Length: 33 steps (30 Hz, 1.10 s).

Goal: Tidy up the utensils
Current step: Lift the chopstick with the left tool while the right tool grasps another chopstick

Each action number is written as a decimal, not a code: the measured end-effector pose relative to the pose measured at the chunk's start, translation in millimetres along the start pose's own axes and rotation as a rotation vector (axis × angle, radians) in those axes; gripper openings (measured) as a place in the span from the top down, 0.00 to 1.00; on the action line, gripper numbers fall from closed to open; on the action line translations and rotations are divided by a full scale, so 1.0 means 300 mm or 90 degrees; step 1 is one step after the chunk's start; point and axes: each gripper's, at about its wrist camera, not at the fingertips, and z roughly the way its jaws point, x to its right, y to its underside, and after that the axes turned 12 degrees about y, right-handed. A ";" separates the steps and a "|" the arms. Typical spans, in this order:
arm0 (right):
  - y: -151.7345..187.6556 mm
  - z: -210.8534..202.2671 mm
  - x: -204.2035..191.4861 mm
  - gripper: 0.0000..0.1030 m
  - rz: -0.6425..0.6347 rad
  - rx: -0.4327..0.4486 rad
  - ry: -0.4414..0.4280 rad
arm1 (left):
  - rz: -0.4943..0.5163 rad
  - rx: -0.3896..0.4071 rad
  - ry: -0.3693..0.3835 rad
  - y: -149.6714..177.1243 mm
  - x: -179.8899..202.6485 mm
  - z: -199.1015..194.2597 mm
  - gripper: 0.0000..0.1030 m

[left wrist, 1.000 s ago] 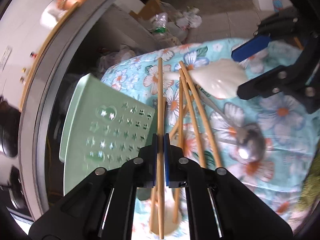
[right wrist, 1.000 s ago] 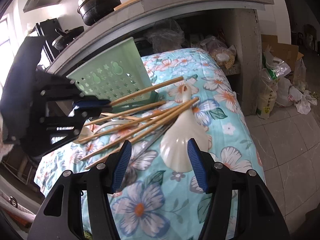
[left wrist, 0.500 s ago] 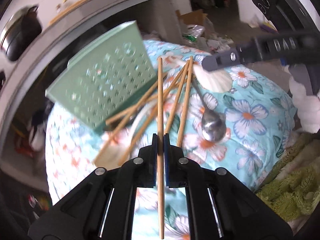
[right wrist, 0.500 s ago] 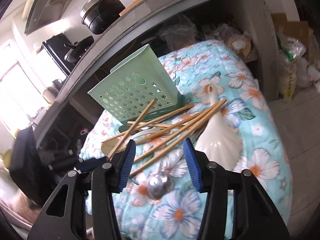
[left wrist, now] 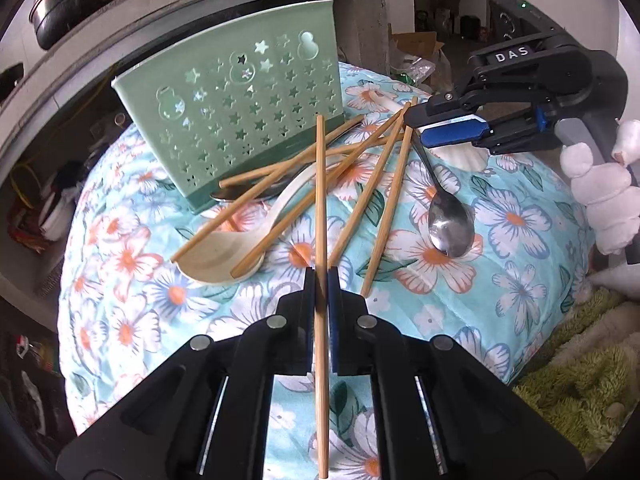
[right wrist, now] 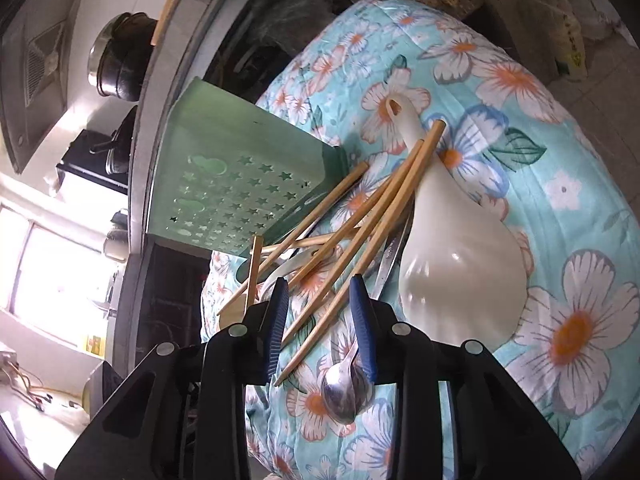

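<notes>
Since the earlier frames, both wrist views had rolled markedly; the green holder (left wrist: 240, 120), previously seen tilted at the left, sat upright at the far left of the floral cloth (left wrist: 500, 300). The right gripper (right wrist: 320, 312) had dropped toward the pile and narrowed from a wide spread; its jaws were closing, straddling two loose chopsticks (right wrist: 352, 264), with the pads not visibly pressing on them. The left gripper (left wrist: 321, 280) remained shut tight on one chopstick (left wrist: 320, 200), whose tip pointed at the holder's base.

Judgement: one chopstick was in hand and ready for depositing; the right side was starting a second pick. No utensil could be seen in the holder, so sorting looked early.

Locations: remaining chopsticks fanned across the cloth just near the holder; a cream spoon (left wrist: 216, 256) lay under them at near left, a metal spoon (left wrist: 450, 224) to the right, a white ladle (right wrist: 460, 272) at far right beside the right gripper.

Clearances: the cloth fell away at its left and near edges. Above the holder's rim the space looked free. The crossed sticks left little room; a pinch there might drag neighbours. The two grippers were well apart.
</notes>
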 end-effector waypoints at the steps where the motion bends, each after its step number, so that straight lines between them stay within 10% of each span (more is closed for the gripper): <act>1: -0.002 0.005 0.001 0.71 0.003 -0.001 0.003 | -0.003 0.001 0.003 0.001 -0.003 0.002 0.95; 33: -0.018 -0.044 0.052 0.89 0.040 -0.083 0.021 | -0.032 0.012 0.037 0.024 -0.015 0.025 0.94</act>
